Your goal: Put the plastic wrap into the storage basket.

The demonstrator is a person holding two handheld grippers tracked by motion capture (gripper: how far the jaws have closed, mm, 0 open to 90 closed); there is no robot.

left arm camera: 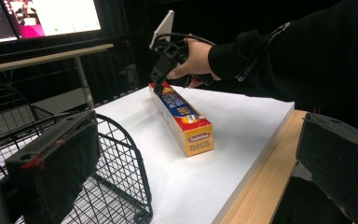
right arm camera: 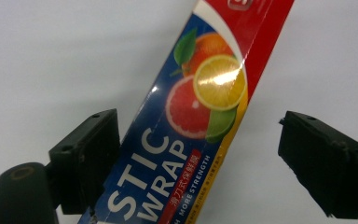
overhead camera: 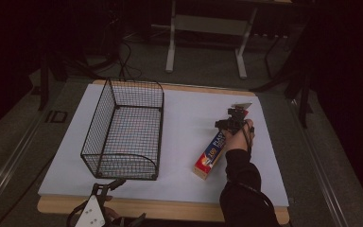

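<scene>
A big table (overhead camera: 179, 208) with a wooden edge sits in a dark room. A white sheet (overhead camera: 189, 118) covers most of its top.

On the left part of the sheet stands a black wire basket (overhead camera: 123, 130). It sits upright with its open side facing up. In the left gripper view its rounded end is just past the near jaw.

To the right of the basket, well apart from it, lies a long box of plastic wrap (overhead camera: 211, 157). It lies flat on the white sheet, at a slant. The box is blue, red and yellow, with pictures of cut fruit on it. Its yellow end points to the near edge of the table.

The right gripper (overhead camera: 235, 121) is over the far end of the box, held by a hand (overhead camera: 244, 133) in a black sleeve. In the right gripper view its two black jaws stand wide apart, one on each side of the box. The left jaw is right by the box edge, and the right jaw is clear of it. They do not squeeze the box.

The left gripper (overhead camera: 105, 190) is at the near edge of the table, just in front of the basket. Its jaws stand wide apart with nothing between them.
</scene>
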